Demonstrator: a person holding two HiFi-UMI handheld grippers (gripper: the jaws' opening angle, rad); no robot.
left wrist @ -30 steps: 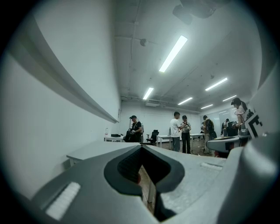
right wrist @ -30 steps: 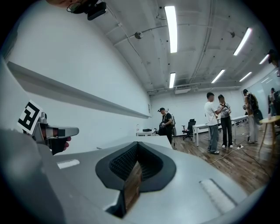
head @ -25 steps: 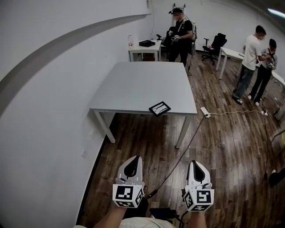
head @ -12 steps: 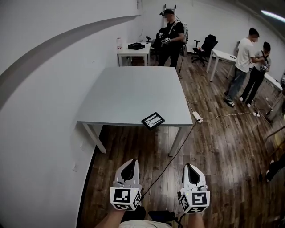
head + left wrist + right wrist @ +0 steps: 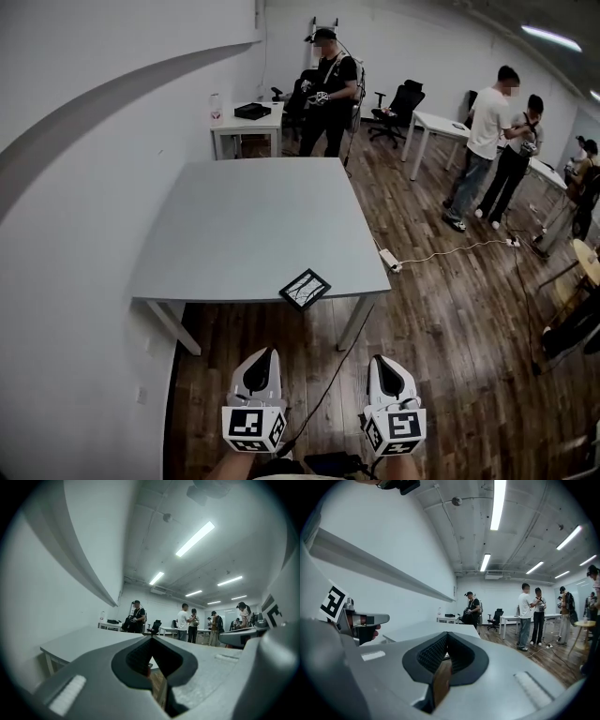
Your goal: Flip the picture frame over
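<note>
Head view looks down on a grey table (image 5: 253,225) standing against the white wall, and the picture frame (image 5: 305,289) lies flat on it near the front edge, toward the right front corner. The frame is turned at a diagonal to the edge, with its dark border and a pale face crossed by dark lines showing upward.

Both grippers are held over the wooden floor (image 5: 441,328), short of the table and well apart from the frame. The left gripper (image 5: 267,356) has its jaws drawn together at the tips with nothing between them, as its own view confirms (image 5: 151,638). The right gripper (image 5: 380,362) is likewise closed and empty (image 5: 447,634). They sit side by side, both pointing toward the table.

A power strip (image 5: 388,260) lies on the floor just beside the table's right side. Beyond the table a person in black (image 5: 328,89) stands near a small white table (image 5: 246,127), and two more people (image 5: 487,131) stand off to the right.
</note>
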